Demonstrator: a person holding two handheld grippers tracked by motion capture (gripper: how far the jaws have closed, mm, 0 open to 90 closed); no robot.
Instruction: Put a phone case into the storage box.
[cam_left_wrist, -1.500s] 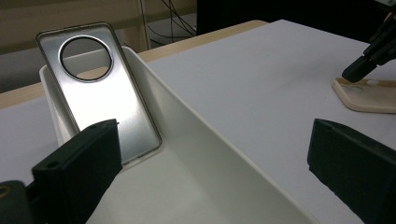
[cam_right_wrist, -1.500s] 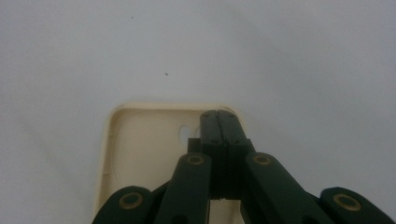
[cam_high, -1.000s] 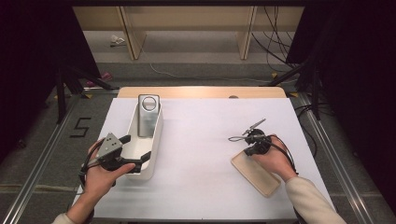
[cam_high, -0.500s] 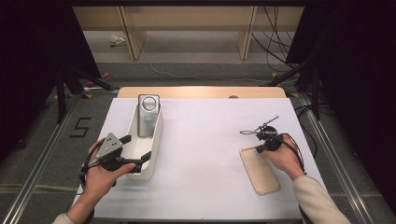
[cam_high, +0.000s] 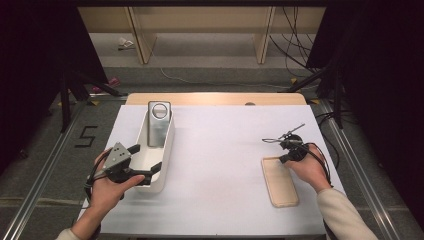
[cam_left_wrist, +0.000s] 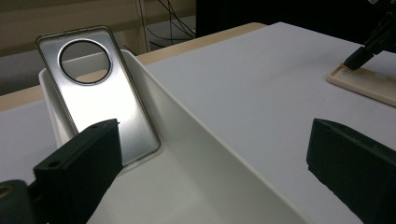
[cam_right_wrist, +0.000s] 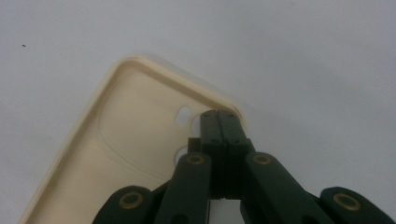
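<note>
A cream phone case (cam_high: 280, 182) lies open side up at the table's right. My right gripper (cam_high: 284, 159) is shut, its tips (cam_right_wrist: 219, 115) resting at the case's (cam_right_wrist: 126, 140) far corner beside the camera holes. I cannot tell whether they pinch the rim. At the left stands a white tray (cam_high: 168, 145) with a shiny metal plate (cam_high: 159, 122) with a round hole leaning against its far end. My left gripper (cam_high: 147, 158) is open and straddles the tray's near right wall (cam_left_wrist: 224, 154). One jaw sits inside the tray and the other over the table.
A white mat (cam_high: 220, 150) covers the table, and a wooden strip (cam_high: 215, 98) runs along its far edge. Cables trail off the right side (cam_high: 325, 120). A dark floor with metal rails surrounds the table. The other gripper's tip (cam_left_wrist: 357, 58) touches the case far off in the left gripper view.
My right hand has shifted to the right, toward the case's far corner, uncovering more of the case. The case has turned slightly straighter. The left hand and tray have stayed put.
</note>
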